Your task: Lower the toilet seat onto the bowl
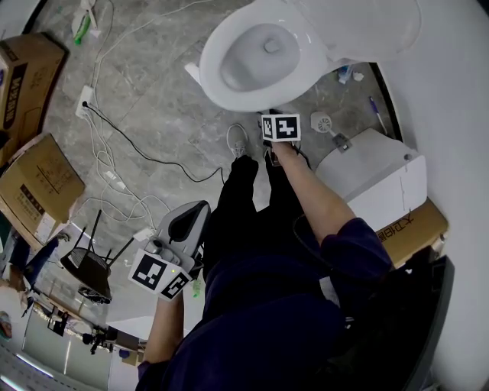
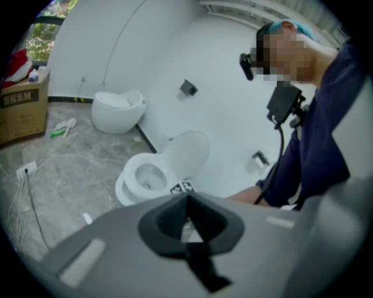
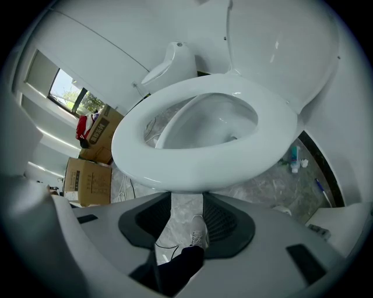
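The white toilet [image 1: 252, 57] stands at the top of the head view, its lid [image 1: 367, 23] tipped back against the wall. In the right gripper view the white seat ring [image 3: 204, 169] fills the middle, lying level over the bowl. My right gripper [image 3: 186, 195] is open just under the ring's front edge; only floor and a shoe show between its pads. From above, the right gripper [image 1: 276, 114] sits at the front rim. My left gripper [image 1: 191, 218] hangs low by my left side, far from the toilet [image 2: 145, 174], its tips [image 2: 187, 201] together and holding nothing.
Cardboard boxes [image 1: 34, 183] and white cables [image 1: 114, 176] lie on the grey floor to the left. A white boxed unit [image 1: 374, 179] stands to the right of my legs [image 1: 244, 198]. A second white fixture [image 2: 116, 110] stands by the far wall.
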A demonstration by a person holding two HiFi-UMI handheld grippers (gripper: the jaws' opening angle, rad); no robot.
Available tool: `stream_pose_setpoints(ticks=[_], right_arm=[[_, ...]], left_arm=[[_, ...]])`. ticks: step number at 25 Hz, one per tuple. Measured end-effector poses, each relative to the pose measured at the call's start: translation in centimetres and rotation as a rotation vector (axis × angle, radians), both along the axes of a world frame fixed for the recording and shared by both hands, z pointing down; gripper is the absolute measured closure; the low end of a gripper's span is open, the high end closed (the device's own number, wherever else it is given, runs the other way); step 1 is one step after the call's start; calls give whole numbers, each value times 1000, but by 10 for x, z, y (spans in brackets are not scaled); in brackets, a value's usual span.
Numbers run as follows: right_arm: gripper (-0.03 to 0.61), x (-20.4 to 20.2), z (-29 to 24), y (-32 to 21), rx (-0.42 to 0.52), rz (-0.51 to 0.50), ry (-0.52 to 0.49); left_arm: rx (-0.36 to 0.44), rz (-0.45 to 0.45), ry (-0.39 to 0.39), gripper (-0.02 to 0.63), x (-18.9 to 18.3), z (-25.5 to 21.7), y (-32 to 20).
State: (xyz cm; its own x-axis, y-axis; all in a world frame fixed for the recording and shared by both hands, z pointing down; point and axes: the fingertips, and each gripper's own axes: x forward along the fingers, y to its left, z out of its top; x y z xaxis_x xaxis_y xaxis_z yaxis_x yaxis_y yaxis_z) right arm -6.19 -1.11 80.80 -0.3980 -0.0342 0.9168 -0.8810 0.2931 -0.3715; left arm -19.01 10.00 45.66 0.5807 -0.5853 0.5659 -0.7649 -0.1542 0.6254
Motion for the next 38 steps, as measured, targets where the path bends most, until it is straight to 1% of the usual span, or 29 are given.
stream_pose_setpoints(ticks=[8, 14, 26, 35, 38], right_arm=[[423, -2, 18, 3, -4, -8, 7], [446, -2, 31, 5, -11, -28, 19], [462, -3, 57, 9, -24, -30, 24], [477, -3, 74, 10, -56, -41, 33], [498, -1, 80, 10, -67, -58, 48]], left_arm=[[-2, 5, 2, 612, 2, 8, 3], [-7, 8, 0, 612, 6, 13, 7], [-5, 28, -4, 612, 15, 25, 2], [-21, 27, 1, 612, 19, 35, 0], [-31, 23, 1, 612, 18, 38, -1]])
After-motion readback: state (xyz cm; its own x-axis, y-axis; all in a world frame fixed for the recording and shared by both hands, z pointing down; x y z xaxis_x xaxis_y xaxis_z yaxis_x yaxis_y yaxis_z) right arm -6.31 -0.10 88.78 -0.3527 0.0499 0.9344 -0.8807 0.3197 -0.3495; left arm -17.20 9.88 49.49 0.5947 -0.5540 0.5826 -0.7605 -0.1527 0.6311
